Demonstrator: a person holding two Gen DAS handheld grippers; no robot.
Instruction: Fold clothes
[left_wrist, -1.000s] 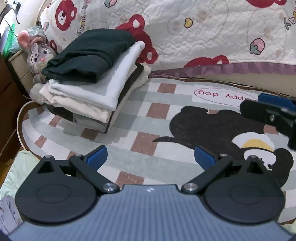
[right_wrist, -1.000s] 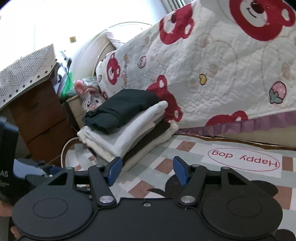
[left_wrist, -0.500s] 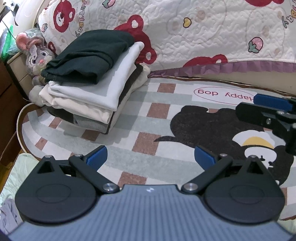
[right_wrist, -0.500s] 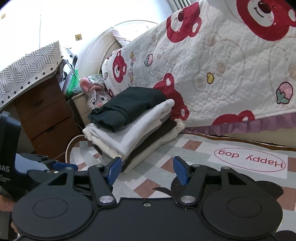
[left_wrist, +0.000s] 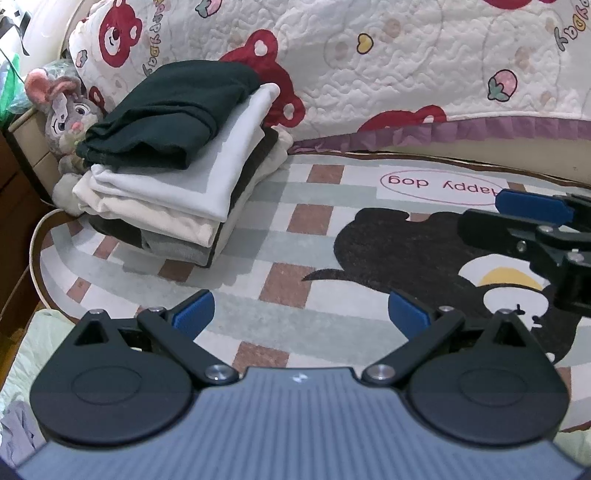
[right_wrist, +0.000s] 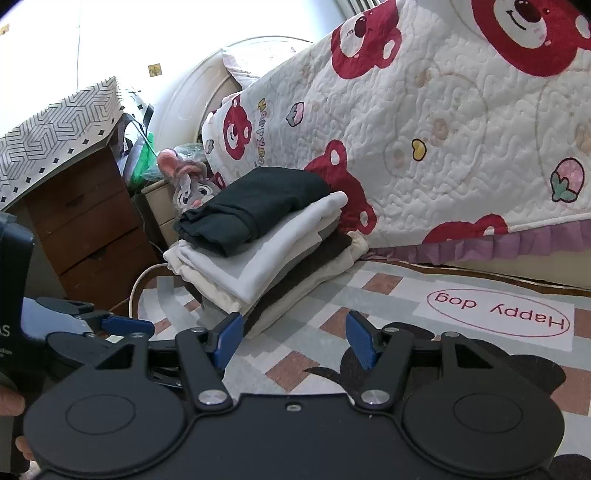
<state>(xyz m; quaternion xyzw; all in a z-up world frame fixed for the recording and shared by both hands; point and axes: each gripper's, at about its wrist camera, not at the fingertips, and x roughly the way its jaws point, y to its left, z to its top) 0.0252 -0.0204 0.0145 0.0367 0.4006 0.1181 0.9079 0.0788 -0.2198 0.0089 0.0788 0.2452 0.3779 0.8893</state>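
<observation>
**rugcorner:** On the rug (left_wrist: 280, 236) by the bed, where's the laundry sitting?

**me:** Folded stack (left_wrist: 177, 173) is at the far left corner of the rug, right up against the bear quilt (left_wrist: 406, 62) hanging off the bed. Dark green piece (left_wrist: 173, 118) is on top, white and cream ones under it, something dark and grey at the bottom. Plush bunny (left_wrist: 62, 110) sits just behind it.

**rugcorner:** Do both cams show the same stuff?

**me:** Nope. My right wrist view catches the wooden drawers (right_wrist: 81, 229) with a patterned cloth (right_wrist: 55, 125) on top, plus the white headboard (right_wrist: 207, 92); the left one misses those. The left wrist view shows pale green fabric (left_wrist: 33, 339) at the bottom left edge, and my right claw (left_wrist: 517, 218) poking in from the right over the black dog print. From the right cam, my left claw (right_wrist: 125, 325) shows low at the left, well short of the stack.

**rugcorner:** And the claws?

**me:** Left claw (left_wrist: 301, 314) is spread wide, nothing between the blue pads, just hovering over the rug. Right claw (right_wrist: 295, 338) is parted too, narrower gap, empty, touching nothing.
</observation>
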